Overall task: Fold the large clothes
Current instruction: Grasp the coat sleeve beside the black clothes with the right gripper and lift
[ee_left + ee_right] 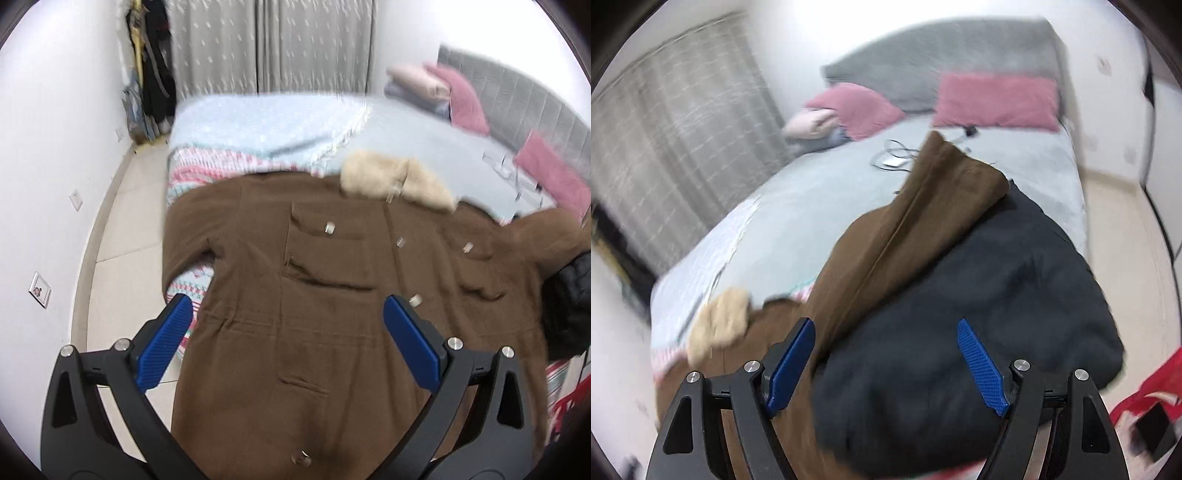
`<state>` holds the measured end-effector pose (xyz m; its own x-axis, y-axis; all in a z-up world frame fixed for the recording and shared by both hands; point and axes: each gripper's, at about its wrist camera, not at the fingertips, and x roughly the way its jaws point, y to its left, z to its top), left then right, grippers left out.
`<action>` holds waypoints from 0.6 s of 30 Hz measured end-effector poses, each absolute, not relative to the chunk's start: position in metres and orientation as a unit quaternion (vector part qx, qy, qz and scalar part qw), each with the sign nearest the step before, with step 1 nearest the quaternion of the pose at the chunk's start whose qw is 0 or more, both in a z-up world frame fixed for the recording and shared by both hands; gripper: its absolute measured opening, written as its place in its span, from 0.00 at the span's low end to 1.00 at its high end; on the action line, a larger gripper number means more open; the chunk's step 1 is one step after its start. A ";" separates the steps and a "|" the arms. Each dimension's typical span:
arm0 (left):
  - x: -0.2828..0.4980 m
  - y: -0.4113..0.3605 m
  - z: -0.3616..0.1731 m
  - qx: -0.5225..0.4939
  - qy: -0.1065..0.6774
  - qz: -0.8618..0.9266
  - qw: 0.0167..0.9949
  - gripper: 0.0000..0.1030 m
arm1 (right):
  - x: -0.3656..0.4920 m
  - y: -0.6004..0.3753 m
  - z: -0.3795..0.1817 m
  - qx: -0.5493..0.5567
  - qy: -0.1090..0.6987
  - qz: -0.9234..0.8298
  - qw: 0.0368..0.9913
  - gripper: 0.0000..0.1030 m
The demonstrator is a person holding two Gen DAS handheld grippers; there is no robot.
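A large brown coat [332,302] with a cream fur collar [399,181] lies face up across the foot of the bed, silver snaps showing. My left gripper [288,314] is open and empty above the coat's lower front. In the right wrist view the coat's sleeve [923,206] lies stretched over a black padded jacket [979,314], and the fur collar [720,325] shows at the left. My right gripper [886,332] is open and empty above the seam where the coat meets the black jacket.
The bed [424,144] has a light blue sheet, a patterned blanket [229,166], pink pillows [993,99] and folded clothes [417,85] by the grey headboard. A cable and small white device [897,158] lie on the sheet. Tiled floor [122,236] lies left of the bed.
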<state>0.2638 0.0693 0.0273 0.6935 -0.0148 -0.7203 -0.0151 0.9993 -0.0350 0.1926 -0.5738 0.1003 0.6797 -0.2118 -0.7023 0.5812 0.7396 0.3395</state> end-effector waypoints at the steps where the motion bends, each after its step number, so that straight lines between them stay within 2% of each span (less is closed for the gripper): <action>1: 0.273 0.070 0.013 -0.014 0.407 0.000 0.914 1.00 | 0.200 -0.588 0.099 0.308 0.327 -0.232 0.863 0.78; 4: 0.291 0.075 -0.008 -0.005 0.440 0.006 0.898 1.00 | 0.228 -0.624 0.092 0.376 0.324 -0.257 0.829 0.78; 7: 0.297 0.082 -0.007 -0.021 0.442 0.005 0.897 1.00 | 0.246 -0.640 0.079 0.381 0.337 -0.299 0.808 0.78; 8: 0.298 0.085 -0.006 -0.031 0.445 -0.002 0.895 1.00 | 0.248 -0.641 0.074 0.378 0.340 -0.306 0.805 0.73; 9: 0.300 0.090 -0.005 -0.053 0.451 -0.016 0.891 1.00 | 0.247 -0.639 0.071 0.370 0.336 -0.307 0.810 0.63; 10: 0.300 0.094 -0.005 -0.069 0.455 -0.023 0.887 1.00 | 0.240 -0.638 0.070 0.371 0.325 -0.297 0.818 0.25; 11: 0.300 0.099 -0.006 -0.083 0.458 -0.028 0.884 1.00 | 0.234 -0.637 0.070 0.380 0.311 -0.290 0.822 0.13; 13: 0.300 0.107 -0.004 -0.113 0.456 -0.037 0.882 1.00 | 0.223 -0.637 0.080 0.381 0.270 -0.285 0.837 0.09; 15: 0.301 0.111 -0.005 -0.115 0.458 -0.037 0.881 1.00 | 0.205 -0.634 0.099 0.364 0.220 -0.289 0.858 0.08; 18: 0.301 0.114 -0.005 -0.107 0.461 -0.030 0.881 1.00 | 0.208 -0.627 0.107 0.330 0.213 -0.298 0.870 0.08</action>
<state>0.3009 0.1140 -0.0052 0.5735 -0.1518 -0.8050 -0.0445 0.9755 -0.2157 0.2076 -0.6272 0.1070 0.7320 -0.3774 -0.5673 0.6589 0.6042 0.4482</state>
